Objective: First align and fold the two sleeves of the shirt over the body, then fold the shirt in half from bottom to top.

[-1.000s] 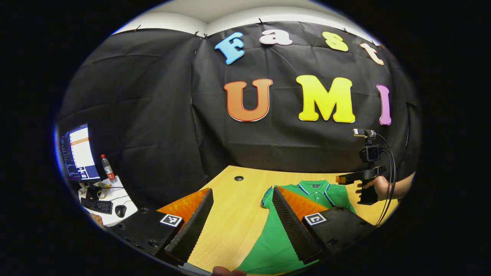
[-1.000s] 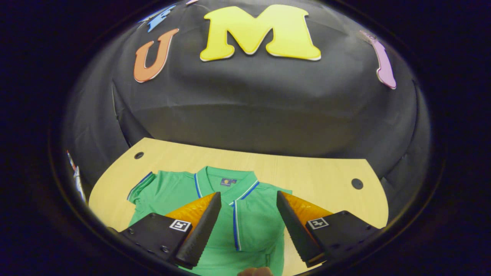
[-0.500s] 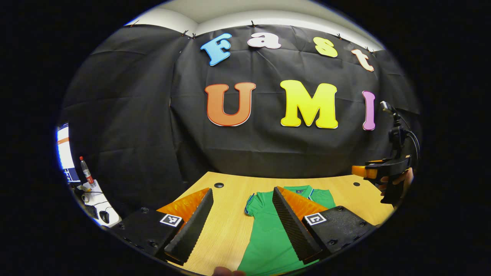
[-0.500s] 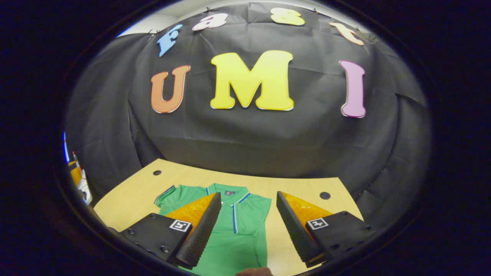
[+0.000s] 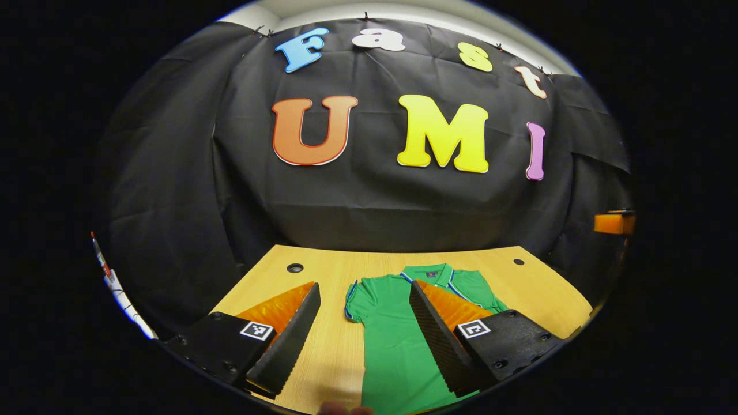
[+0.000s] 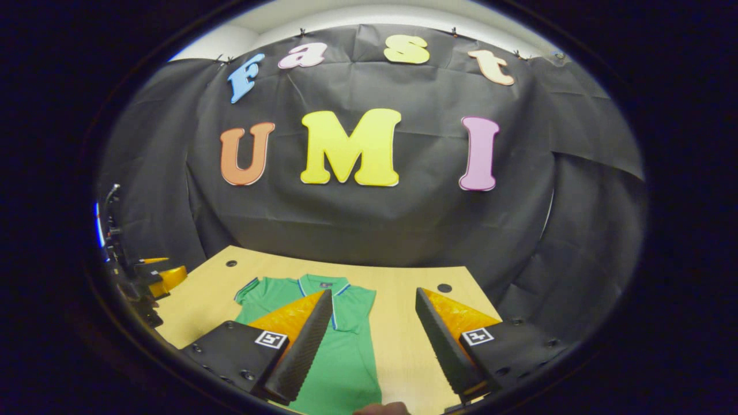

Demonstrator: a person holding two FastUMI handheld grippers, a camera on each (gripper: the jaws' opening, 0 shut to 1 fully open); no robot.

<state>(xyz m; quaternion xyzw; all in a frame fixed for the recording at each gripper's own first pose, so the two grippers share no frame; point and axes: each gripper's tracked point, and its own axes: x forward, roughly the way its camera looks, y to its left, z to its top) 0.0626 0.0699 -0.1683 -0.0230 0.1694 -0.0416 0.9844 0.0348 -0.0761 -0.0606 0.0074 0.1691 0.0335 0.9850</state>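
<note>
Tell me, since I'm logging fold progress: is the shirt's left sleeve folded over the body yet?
Not yet: the green shirt lies flat, its left sleeve spread outward.

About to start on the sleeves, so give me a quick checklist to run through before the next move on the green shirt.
1. Shirt flat on table, collar away from the grippers: ok.
2. Left gripper open, holding nothing: ok.
3. Right gripper open, holding nothing: ok.
4. Shirt's left sleeve spread out, unfolded: ok.
5. Other sleeve already folded: cannot tell.
6. Grippers touching the cloth: not ok, both are above it.
</note>
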